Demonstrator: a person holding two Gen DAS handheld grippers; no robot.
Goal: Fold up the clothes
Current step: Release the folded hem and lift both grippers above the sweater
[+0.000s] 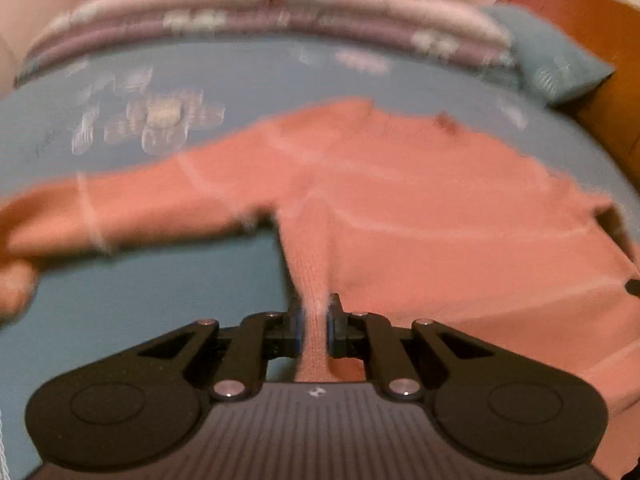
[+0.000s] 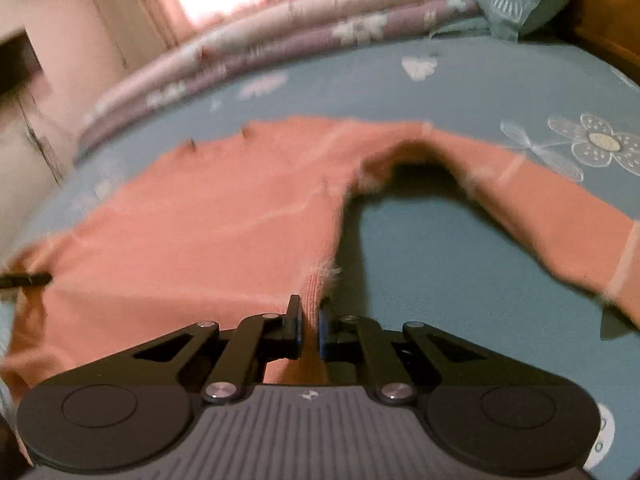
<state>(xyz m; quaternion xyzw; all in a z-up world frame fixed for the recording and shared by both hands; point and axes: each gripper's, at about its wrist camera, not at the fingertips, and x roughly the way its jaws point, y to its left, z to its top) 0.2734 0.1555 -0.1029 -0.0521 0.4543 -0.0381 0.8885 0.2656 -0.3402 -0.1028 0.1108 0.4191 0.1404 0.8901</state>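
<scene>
Pink sweater (image 1: 400,208) lay spread on the blue bedsheet (image 1: 160,280) ahead of both tools, left gripper (image 1: 315,330) pinched narrow on its hem, right gripper (image 2: 309,330) clamped on the hem's other corner.

Sweater (image 1: 400,200): smeared by motion blur in both views; knit texture is readable only near the pads.
Left sleeve end: runs off the left edge of the left wrist view.
Hem: hidden under each claw body.
Right sleeve cuff: cut off at the right edge of the right wrist view.
Dark spots near the collar (image 2: 192,144): too blurred to identify.
Folded quilts (image 1: 260,12): print is indistinct.
</scene>
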